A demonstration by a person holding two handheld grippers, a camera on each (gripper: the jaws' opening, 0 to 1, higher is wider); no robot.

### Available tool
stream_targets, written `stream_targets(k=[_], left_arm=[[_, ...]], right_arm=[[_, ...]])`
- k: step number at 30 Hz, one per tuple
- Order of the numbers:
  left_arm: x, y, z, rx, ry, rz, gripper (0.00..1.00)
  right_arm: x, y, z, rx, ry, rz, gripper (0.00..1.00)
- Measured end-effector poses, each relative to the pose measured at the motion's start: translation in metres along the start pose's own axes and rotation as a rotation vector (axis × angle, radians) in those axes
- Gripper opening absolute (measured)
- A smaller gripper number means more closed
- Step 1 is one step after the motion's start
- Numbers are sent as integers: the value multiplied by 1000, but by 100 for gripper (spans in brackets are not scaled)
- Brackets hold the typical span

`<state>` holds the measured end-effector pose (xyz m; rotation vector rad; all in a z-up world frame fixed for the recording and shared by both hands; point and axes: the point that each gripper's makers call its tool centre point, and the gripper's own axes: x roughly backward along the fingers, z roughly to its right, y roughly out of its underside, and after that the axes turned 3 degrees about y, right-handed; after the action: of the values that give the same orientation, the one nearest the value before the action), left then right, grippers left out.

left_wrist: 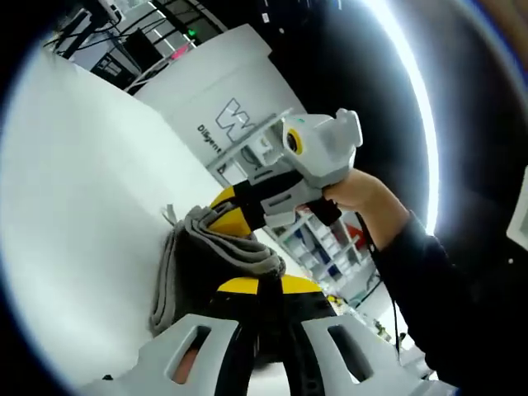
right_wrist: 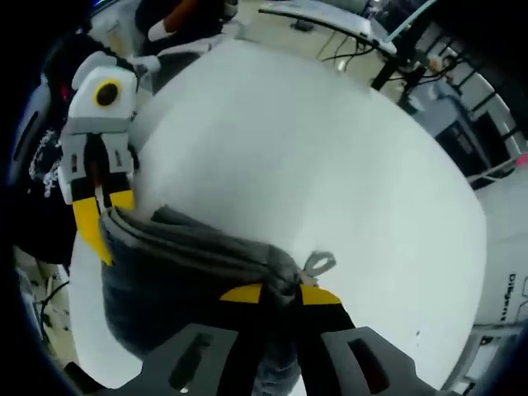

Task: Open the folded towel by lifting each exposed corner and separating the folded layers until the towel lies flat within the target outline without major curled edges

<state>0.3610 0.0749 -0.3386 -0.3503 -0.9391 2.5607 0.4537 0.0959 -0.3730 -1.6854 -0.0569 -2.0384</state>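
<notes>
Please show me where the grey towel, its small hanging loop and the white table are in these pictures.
towel [right_wrist: 177,247]: right gripper view, on the folded grey layers.
hanging loop [right_wrist: 320,264]: right gripper view, on the small loop at the towel's corner.
table [right_wrist: 313,157]: right gripper view, on its bare white top.

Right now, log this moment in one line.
towel: gray, folded, lifted | left gripper: shut on towel | right gripper: shut on towel | table: white

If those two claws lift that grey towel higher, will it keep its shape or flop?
Probably flop: the towel already sags and bunches in soft folds between the right gripper and the left gripper. It looks thick, so perhaps fairly heavy, and unlikely to slip.
</notes>
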Motion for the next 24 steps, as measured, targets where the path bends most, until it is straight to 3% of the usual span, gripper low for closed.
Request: stream_targets(k=[17, 22, 24], left_arm=[[-8, 3, 31, -89, 58, -7, 4], [-10, 1, 40, -234, 64, -19, 4], [-11, 3, 43, -234, 69, -28, 4]], right_arm=[[36, 6, 7, 1, 71, 29, 9], [38, 7, 2, -2, 78, 32, 10], [38, 6, -1, -9, 77, 36, 10]])
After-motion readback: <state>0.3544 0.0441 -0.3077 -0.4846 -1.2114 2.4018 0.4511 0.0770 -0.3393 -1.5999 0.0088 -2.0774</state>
